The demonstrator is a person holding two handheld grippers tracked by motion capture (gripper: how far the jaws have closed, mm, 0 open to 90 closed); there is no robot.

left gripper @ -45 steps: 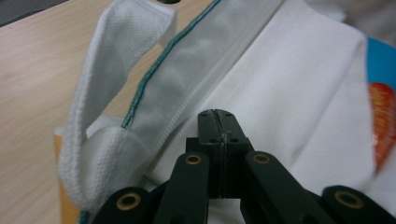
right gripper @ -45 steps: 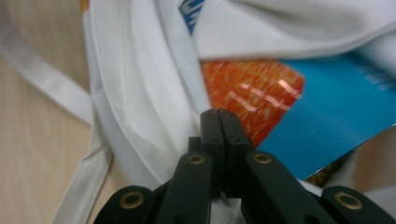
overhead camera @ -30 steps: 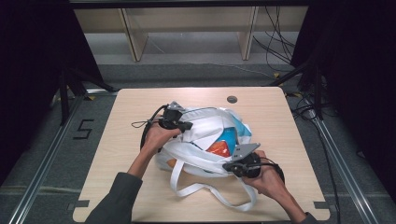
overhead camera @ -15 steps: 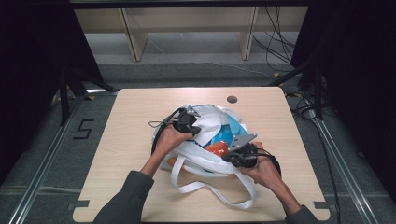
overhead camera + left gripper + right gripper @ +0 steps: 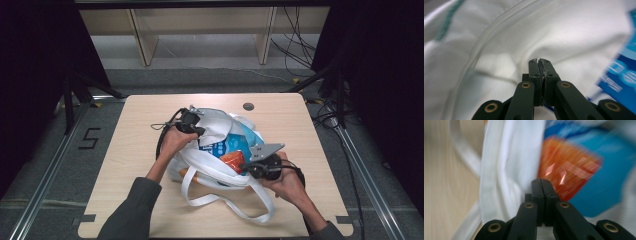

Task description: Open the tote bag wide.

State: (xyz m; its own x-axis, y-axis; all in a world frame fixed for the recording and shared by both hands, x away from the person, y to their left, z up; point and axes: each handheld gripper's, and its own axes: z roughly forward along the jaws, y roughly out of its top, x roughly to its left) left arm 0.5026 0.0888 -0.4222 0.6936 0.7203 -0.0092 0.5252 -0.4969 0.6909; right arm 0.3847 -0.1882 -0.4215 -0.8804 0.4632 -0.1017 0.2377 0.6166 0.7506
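High view: a white bag (image 5: 215,145) lies slumped in the middle of the wooden surface (image 5: 125,150), its mouth spread toward the camera and its long handles (image 5: 235,200) trailing loose toward the near edge. The left gripper (image 5: 192,125) sits at the bag's far rim, the right gripper (image 5: 257,167) at its near right rim, so the two hands hold opposite sides of the opening; that placing likely serves to keep the mouth wide and the contents reachable, or to draw the cloth up around them. Inside show a blue pack (image 5: 232,145) and an orange pack (image 5: 231,161), the orange one lying just beside the right gripper. In the left gripper view the fingers (image 5: 534,72) are pressed together with a thin fold of the white cloth seemingly pinched in the seam between them, the bag wall filling the space beyond and the blue pack at the right edge. In the right gripper view the fingers (image 5: 536,192) are closed tight against each other, right at the white rim, with the orange pack just behind the tips; whether cloth is actually caught between them I cannot tell. The bag rests flat because nothing stiffens it, so a pinch on the rim at each side seems the sensible way to control its shape.
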